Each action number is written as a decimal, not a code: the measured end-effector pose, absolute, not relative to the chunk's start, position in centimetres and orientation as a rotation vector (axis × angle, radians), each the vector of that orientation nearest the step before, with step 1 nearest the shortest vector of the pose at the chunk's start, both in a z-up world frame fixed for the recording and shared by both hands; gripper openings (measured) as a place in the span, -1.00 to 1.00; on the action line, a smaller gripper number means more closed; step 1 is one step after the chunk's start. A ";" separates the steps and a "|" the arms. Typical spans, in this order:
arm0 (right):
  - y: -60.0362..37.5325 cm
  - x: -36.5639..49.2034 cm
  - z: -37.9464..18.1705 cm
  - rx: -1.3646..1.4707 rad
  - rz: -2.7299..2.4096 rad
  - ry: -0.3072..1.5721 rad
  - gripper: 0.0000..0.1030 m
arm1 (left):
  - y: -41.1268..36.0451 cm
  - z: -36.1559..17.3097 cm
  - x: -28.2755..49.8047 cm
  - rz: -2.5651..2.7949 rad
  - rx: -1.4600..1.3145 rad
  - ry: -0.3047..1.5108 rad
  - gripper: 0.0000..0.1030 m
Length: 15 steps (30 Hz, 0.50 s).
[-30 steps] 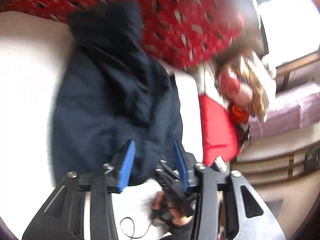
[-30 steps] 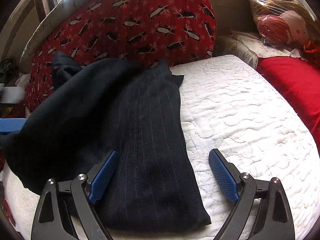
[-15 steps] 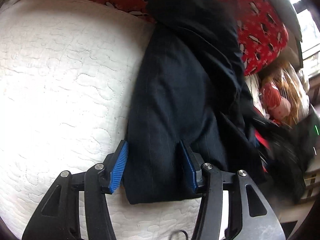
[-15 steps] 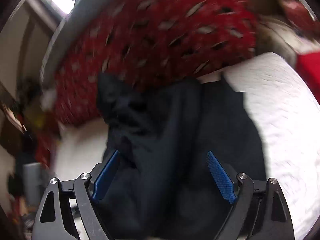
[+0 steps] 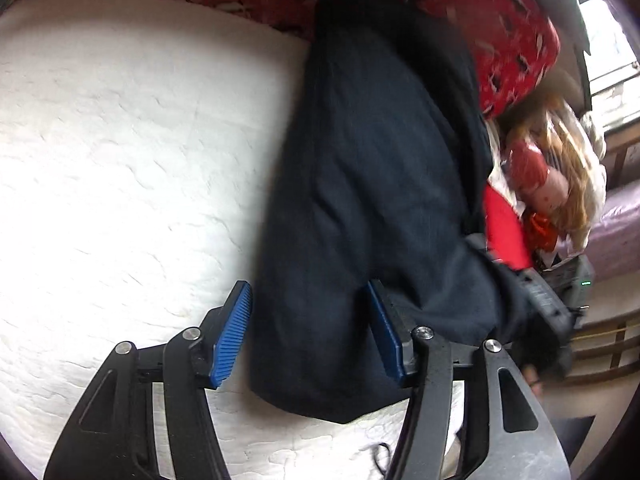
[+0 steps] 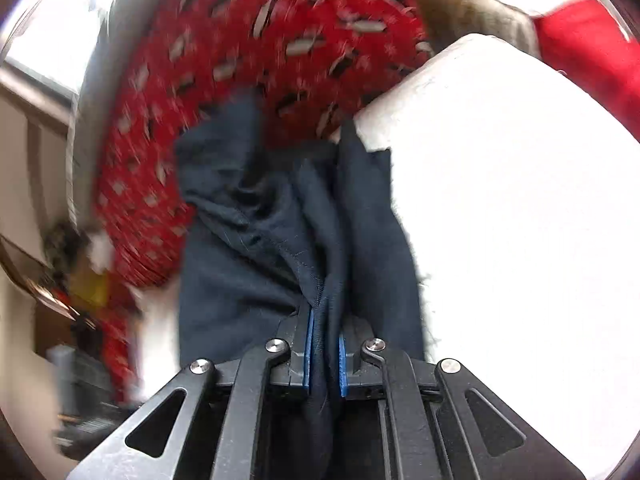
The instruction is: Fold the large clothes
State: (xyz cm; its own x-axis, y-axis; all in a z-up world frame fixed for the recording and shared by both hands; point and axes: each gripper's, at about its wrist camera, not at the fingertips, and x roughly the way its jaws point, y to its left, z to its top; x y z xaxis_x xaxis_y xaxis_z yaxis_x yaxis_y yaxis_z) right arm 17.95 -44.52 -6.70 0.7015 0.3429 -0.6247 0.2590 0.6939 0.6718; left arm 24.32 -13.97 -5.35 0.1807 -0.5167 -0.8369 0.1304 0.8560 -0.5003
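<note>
**A:** At the bottom centre of the right wrist view, your right gripper [image 6: 323, 354] has just been closing, and its blue pads now pinch a bunched ridge of the dark garment [image 6: 256, 248]. Cloth fills the narrow gap between them, so you have your hold there.

**B:** And my other tool?

**A:** Low in the left wrist view, your left gripper [image 5: 310, 334] stands spread; its jaws have just been opening. The near end of the dark garment [image 5: 372, 200] lies between the two pads, but neither one presses on it. The left pad sits just beside the cloth's edge, over the white quilt [image 5: 120, 140].

**B:** Where does the garment lie overall?

**A:** It runs as a long band from the lower middle of the left view up to the top, where its far end rests against the red patterned bedding [image 5: 516, 32]. A red cushion [image 5: 502, 228] shows at its right side. The picture is blurred, so I cannot tell how neat the layers are.

**B:** Which step is this, then?

**A:** By my reading, you are taking hold for a fold: one side is gripped, the other is not yet.

**B:** What does the next move need?

**A:** Probably you should bring the left jaws onto the near hem and close them on all its layers. Then lift both holds evenly and carry that end toward the top of the frame, keeping the band flat so it does not twist.
</note>
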 end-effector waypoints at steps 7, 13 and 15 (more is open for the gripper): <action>-45.2 17.3 -0.5 0.725 -0.015 0.646 -0.12 | -14.1 -4.4 23.7 -0.458 -0.309 1.289 0.12; -41.0 24.3 -1.2 0.537 0.029 0.805 -0.09 | -15.0 -4.5 24.0 -0.447 -0.302 1.293 0.12; -39.3 26.2 -2.7 0.421 0.023 0.927 -0.94 | -14.4 -3.6 23.8 -0.450 -0.313 1.260 0.11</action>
